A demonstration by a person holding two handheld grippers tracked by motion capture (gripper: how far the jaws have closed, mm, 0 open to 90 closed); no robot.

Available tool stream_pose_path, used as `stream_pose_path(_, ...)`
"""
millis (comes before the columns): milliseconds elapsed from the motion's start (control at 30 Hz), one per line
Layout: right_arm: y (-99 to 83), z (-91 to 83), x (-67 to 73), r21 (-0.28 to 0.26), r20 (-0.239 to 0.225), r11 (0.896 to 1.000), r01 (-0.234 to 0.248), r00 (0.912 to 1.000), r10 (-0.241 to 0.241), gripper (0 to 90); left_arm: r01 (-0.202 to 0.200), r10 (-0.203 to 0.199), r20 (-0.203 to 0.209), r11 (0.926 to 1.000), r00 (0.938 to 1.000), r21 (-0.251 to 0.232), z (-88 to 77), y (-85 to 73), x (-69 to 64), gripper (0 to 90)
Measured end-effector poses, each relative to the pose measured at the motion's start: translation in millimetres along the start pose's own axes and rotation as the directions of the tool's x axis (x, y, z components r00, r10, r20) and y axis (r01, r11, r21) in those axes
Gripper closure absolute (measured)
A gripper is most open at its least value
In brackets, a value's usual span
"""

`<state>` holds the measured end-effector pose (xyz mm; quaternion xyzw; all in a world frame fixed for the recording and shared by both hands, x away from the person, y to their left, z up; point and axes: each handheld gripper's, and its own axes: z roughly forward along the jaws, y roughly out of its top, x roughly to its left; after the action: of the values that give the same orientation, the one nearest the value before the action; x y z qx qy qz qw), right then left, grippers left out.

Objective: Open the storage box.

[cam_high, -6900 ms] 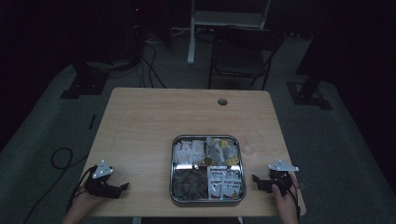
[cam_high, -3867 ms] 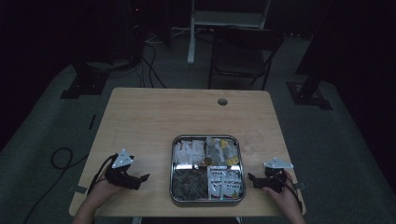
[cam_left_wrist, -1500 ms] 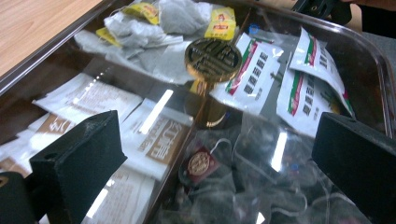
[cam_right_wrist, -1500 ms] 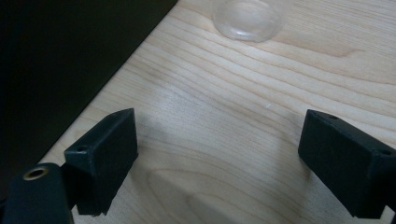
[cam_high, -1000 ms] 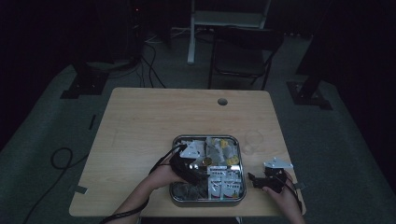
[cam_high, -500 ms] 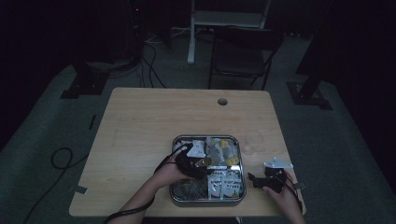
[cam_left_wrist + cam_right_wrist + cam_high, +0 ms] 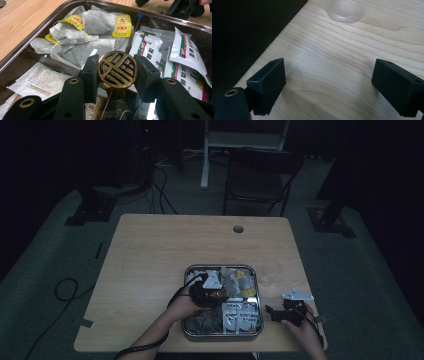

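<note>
Left gripper (image 7: 117, 72) jaws just closed onto gold medallion (image 7: 117, 69), frame centre: grasp made; right gripper (image 7: 329, 87) wide, idle.

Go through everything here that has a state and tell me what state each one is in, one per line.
left gripper: shut on the gold disc, jaws just closed
gold disc: gripped on edge over the tray
right gripper: open, over bare table
tray: filled with packets and tea bags
tea bags: piled loose in the tray's corner
clear cup: standing on the table
</note>
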<state>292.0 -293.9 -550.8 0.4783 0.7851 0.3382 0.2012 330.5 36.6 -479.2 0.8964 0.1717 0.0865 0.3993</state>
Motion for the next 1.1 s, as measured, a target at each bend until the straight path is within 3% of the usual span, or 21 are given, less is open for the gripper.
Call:
stream_pose_path(267,0.0,0.0,0.0,0.0,0.0,1.0,0.0,1.0,0.0,11.1,0.017,-0.017,-0.002,0.9999,0.9999,-0.003,-0.7,0.5,-0.7,59.2)
stream_pose_path(467,0.0,0.0,0.0,0.001,0.0,1.0,0.0,1.0,0.0,11.1,-0.007,0.007,-0.01,0.9995,0.9999,0.031,-3.8,5.4,-1.6,59.4)
stream_pose_path(700,0.0,0.0,-0.1,0.0,0.0,1.0,0.0,1.0,0.0,11.1,-0.009,0.01,-0.017,0.9998,0.9998,0.018,-10.2,8.8,-3.0,59.4)
stream_pose_path(933,0.0,0.0,-0.1,0.0,0.0,1.0,0.001,1.0,-0.001,11.1,-0.057,0.058,-0.023,0.9981,0.9981,0.024,-25.1,20.9,-8.4,59.5)
stream_pose_path(1100,0.0,0.0,-0.1,0.0,0.0,1.0,0.002,1.0,-0.002,11.1,-0.044,0.044,-0.055,0.999,0.9975,0.013,-34.8,21.1,-5.5,59.5)
